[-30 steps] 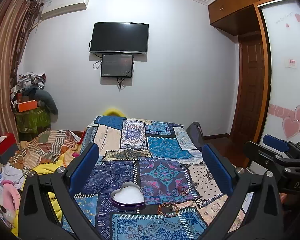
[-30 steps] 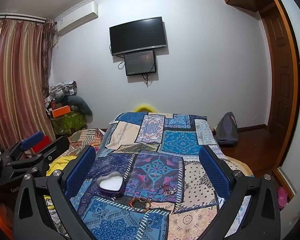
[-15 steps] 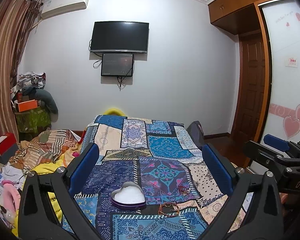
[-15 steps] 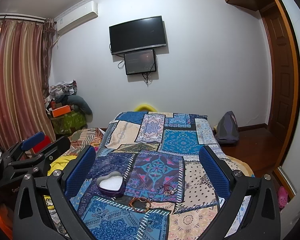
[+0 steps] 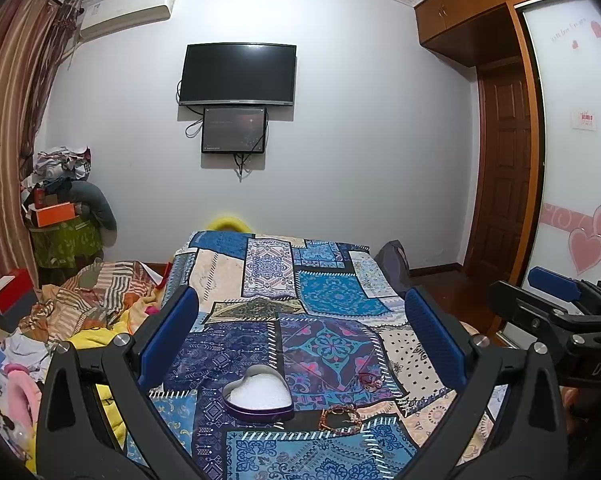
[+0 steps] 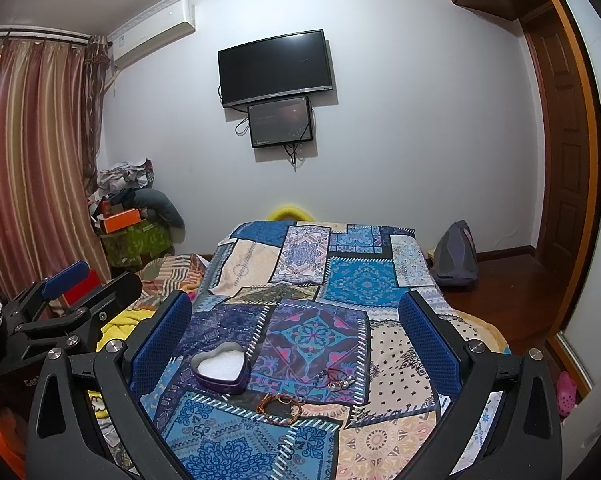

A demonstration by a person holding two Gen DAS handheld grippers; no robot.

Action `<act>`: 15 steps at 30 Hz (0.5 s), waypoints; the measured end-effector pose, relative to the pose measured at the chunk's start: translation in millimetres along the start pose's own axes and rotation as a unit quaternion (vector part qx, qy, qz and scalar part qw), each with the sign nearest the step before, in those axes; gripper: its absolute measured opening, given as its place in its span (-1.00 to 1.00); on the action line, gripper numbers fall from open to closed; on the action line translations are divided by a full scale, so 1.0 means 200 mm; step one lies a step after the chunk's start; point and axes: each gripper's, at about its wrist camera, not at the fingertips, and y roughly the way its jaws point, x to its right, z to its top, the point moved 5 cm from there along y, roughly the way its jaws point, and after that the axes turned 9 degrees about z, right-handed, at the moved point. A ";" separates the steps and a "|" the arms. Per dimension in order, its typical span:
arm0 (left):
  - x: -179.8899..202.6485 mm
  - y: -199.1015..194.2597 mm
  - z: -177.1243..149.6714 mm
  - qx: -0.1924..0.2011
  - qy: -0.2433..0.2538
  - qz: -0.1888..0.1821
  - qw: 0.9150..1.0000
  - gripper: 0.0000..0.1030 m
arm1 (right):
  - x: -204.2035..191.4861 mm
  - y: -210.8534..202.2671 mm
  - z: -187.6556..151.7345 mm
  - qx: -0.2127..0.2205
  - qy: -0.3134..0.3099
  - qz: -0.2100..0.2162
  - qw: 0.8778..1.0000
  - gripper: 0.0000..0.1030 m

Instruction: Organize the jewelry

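Both claws are held above the near end of the bed (image 5: 332,292), side by side and pointing forward along it toward the far wall with the television (image 5: 238,74). The left claw (image 5: 302,328) has its two blue pads wide apart and holds nothing; in the right wrist view it shows at the left edge (image 6: 64,304), also with nothing in it. The right claw (image 6: 294,332) is spread just as wide and is empty too; in the left wrist view it shows at the right edge (image 5: 556,304). The heart-shaped box (image 5: 258,394) stands open on the patchwork bedspread (image 6: 360,280), with a white lining inside. In the left wrist view it lies below and between the left claw's pads, a little nearer the left pad. In the right wrist view the same box (image 6: 220,368) lies close to the left pad of the right claw. A beaded bracelet (image 6: 281,403) lies flat on the bedspread just beside the box, on its near right side. A second, thinner piece of jewelry (image 6: 336,380) lies near it, further to the right. Neither claw touches any of these things.
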 end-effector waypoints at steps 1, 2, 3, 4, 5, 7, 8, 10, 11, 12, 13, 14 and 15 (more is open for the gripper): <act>0.00 0.00 0.00 0.000 -0.001 0.000 1.000 1.00 | 0.00 0.00 0.00 -0.001 0.000 0.000 1.000 0.99; 0.00 0.00 0.00 -0.001 -0.001 0.000 1.000 1.00 | 0.00 0.00 0.00 -0.001 -0.001 0.000 1.000 0.99; 0.00 0.00 0.00 -0.001 -0.002 0.000 1.000 1.00 | -0.01 0.00 -0.01 -0.001 -0.002 0.000 1.000 0.99; 0.00 0.00 0.01 -0.001 -0.002 0.001 1.000 1.00 | -0.01 0.01 -0.01 -0.002 -0.002 0.001 1.000 0.99; 0.00 0.01 0.01 -0.001 -0.002 0.002 1.000 1.00 | -0.01 0.01 -0.01 -0.002 -0.002 0.001 1.000 0.99; 0.00 0.01 0.01 -0.002 -0.003 0.004 1.000 1.00 | 0.00 0.01 -0.01 -0.003 -0.002 0.001 1.000 0.99; 0.00 0.01 0.01 -0.003 -0.004 0.004 1.000 1.00 | -0.01 0.01 -0.01 -0.003 -0.002 0.001 1.000 0.99; -0.01 0.02 0.01 -0.004 -0.005 0.004 1.000 1.00 | -0.01 0.01 -0.01 -0.004 -0.002 0.001 1.000 0.99; -0.01 0.02 0.01 -0.004 -0.006 0.004 1.000 1.00 | -0.01 0.01 -0.01 -0.004 -0.001 0.001 1.000 0.99; -0.01 0.02 0.01 -0.005 -0.007 0.003 1.000 1.00 | -0.01 0.01 -0.01 -0.004 -0.001 0.001 1.000 0.99; -0.01 0.02 0.01 -0.005 -0.008 0.002 1.000 1.00 | -0.01 0.01 -0.01 -0.004 -0.002 0.001 1.000 0.99; -0.02 0.02 0.01 -0.005 -0.008 0.002 1.000 1.00 | 0.00 0.01 -0.01 -0.004 -0.002 0.001 1.000 0.99; -0.02 0.02 0.01 -0.005 -0.008 0.002 1.000 1.00 | 0.00 0.01 -0.01 -0.004 -0.002 0.001 1.000 0.99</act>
